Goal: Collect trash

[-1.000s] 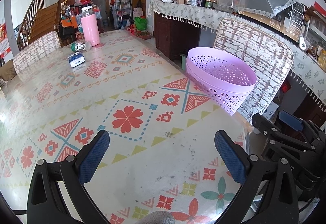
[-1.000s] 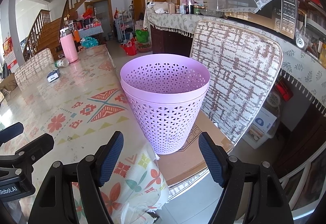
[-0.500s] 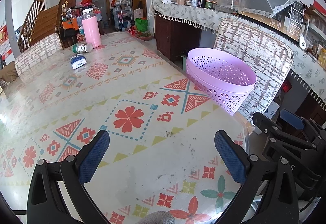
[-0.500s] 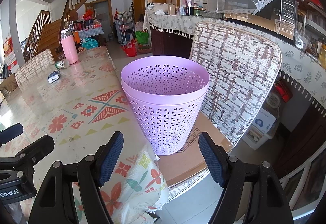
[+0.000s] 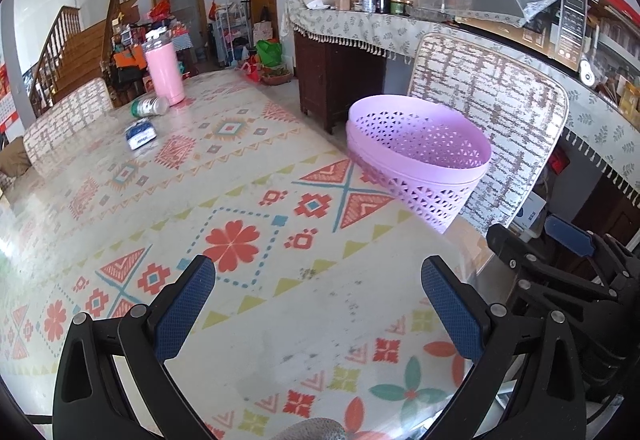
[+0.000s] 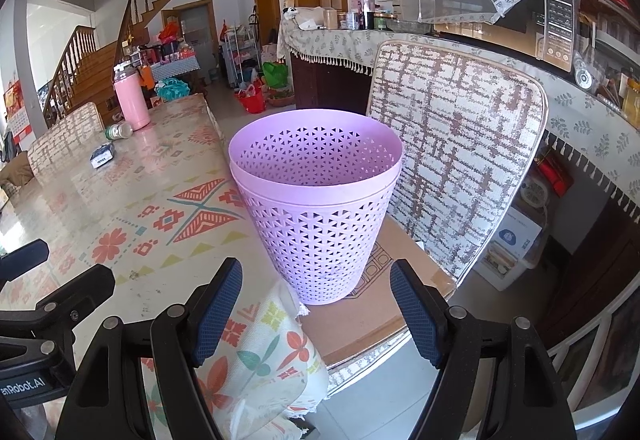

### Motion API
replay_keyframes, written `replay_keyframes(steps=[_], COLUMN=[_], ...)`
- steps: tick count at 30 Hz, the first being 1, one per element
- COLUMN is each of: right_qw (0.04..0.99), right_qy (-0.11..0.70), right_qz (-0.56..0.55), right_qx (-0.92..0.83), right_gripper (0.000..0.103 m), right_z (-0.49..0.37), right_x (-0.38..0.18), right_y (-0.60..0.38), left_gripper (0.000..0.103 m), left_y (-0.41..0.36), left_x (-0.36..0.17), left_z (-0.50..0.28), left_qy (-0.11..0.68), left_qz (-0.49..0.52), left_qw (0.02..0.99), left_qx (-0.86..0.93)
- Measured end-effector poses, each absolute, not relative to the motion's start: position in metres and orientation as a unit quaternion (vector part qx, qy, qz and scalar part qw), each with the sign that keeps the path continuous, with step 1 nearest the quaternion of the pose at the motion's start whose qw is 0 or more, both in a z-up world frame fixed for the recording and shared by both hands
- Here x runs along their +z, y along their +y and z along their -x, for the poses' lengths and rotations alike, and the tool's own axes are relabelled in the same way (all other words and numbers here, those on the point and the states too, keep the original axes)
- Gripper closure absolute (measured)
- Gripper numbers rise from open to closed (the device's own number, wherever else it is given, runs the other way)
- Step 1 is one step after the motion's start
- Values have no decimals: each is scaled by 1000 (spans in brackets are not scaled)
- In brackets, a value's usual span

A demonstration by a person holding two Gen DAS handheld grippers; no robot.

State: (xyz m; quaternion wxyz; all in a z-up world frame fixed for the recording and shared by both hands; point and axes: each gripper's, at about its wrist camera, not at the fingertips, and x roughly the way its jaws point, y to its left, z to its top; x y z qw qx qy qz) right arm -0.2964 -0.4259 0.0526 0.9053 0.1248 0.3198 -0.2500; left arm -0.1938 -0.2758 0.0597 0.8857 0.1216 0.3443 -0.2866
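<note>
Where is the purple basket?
The purple basket stands on the chair seat beside the table's edge, straight ahead of the right tongs.

basket (image 5: 420, 156) base: behind table (image 5: 280, 144) edge | packet (image 5: 140, 134) print: unreadable

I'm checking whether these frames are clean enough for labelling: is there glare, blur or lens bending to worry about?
Left wrist view: strong fisheye bending and black corners; window glare whitens the table; the far bottle and packet are slightly soft.
Right wrist view: same bending, the chair bulges; the basket is sharp and evenly lit.
</note>
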Motion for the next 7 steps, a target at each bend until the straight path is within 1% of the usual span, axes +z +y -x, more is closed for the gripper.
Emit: replay_keyframes(steps=[7], right_qw=[898], right_qy=[311], right_qz=[-141], right_qx=[-277], right_gripper=[20], right_z=[307], right_x=[54], right_y=[-445], left_gripper=[1], left_y=[-288], left_x=[65], left_z=[194], left_qy=[343], left_qz=[-133], left_qw=[879], left_qx=[-304])
